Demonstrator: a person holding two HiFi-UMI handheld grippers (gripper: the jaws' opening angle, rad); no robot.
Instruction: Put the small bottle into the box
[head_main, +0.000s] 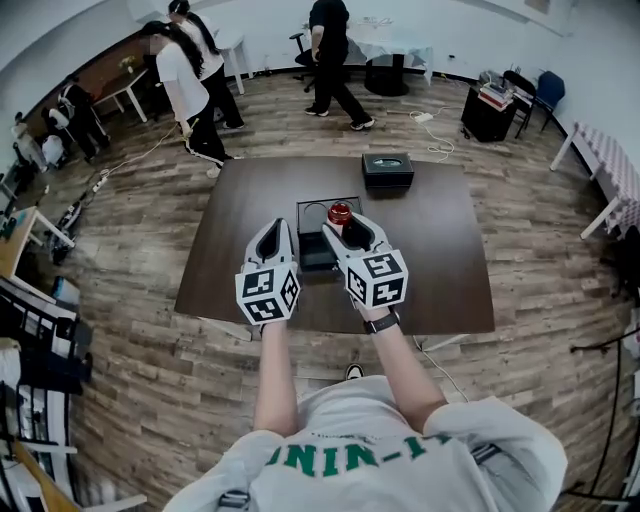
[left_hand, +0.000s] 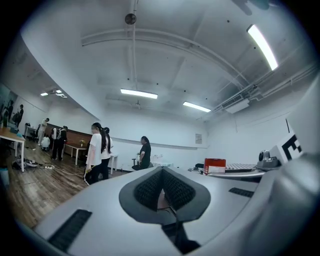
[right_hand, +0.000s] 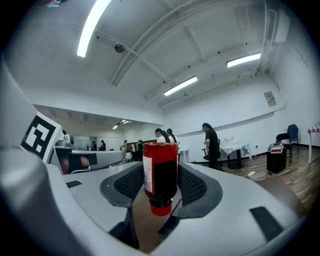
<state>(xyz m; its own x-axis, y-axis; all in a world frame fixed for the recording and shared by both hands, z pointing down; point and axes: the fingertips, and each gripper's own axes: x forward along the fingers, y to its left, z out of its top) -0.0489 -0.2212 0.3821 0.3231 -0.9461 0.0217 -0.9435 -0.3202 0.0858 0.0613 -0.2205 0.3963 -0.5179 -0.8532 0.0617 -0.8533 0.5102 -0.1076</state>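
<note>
The left gripper (head_main: 276, 232) was shut and empty, just beside the right gripper (head_main: 350, 222). The right one was clamped on the small bottle of dark red liquid with a white label and red cap (right_hand: 160, 172), cap pointing down. In the head view the bottle seemed to hang over the far right part of the open black rectangular box (head_main: 301, 238) on the dark brown wooden table (head_main: 440, 250). The carry looked nearly finished. The next move called for lowering the bottle inside the walls before parting the jaws.
</note>
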